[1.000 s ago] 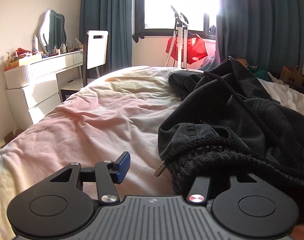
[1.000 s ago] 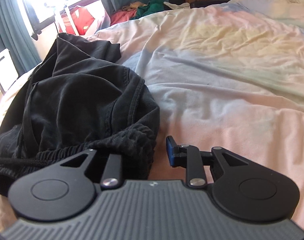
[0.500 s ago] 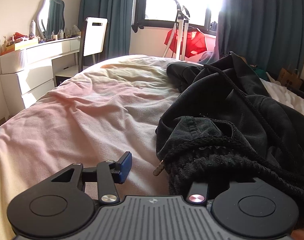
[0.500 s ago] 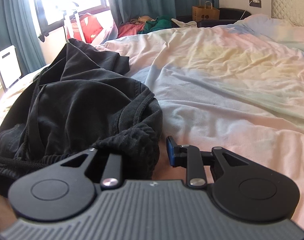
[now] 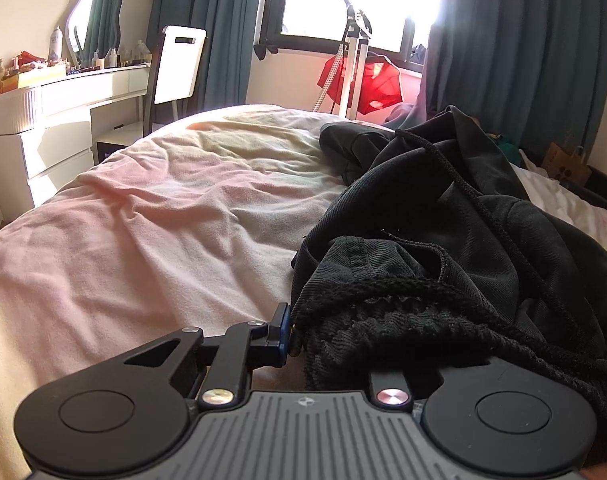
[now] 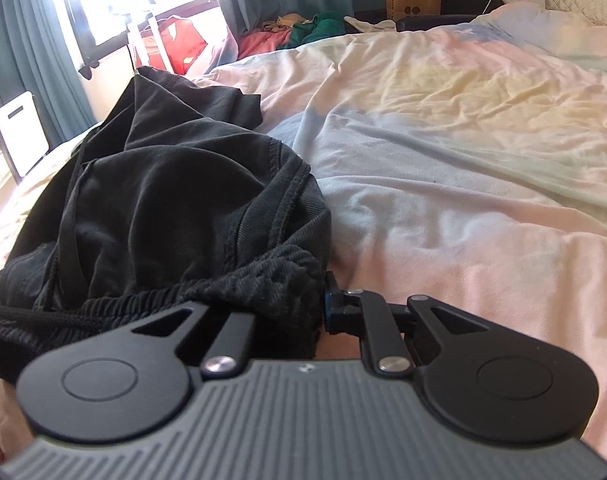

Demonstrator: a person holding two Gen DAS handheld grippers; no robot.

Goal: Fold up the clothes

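- The left hand-held gripper (image 5: 327,340) has closed on the ribbed waistband of the black soft trousers (image 5: 443,240). Its blue-tipped finger (image 5: 283,330) presses against the cloth edge. The other finger is hidden under the cloth.
- The right hand-held gripper (image 6: 287,312) has also closed on the ribbed waistband of the same black trousers (image 6: 175,192). Its blue-tipped finger (image 6: 329,310) touches the right side of the bunched cloth. The left finger is covered by the cloth.
- The black trousers lie in a crumpled heap on the bed, near both grippers. They stretch away toward the far window.
- A thin black drawstring cord (image 5: 463,188) runs across the top of the heap.
- The bed has a wrinkled pastel pink, yellow and blue sheet (image 6: 463,160).
- Far to the left stands a white dressing table (image 5: 63,92) with a wavy mirror (image 5: 95,20) and small bottles on it.
- A white chair (image 5: 179,68) stands just beside that table.
- Something red (image 5: 367,84) hangs near the bright window.
- A brown paper bag (image 6: 413,0) sits far behind the bed.
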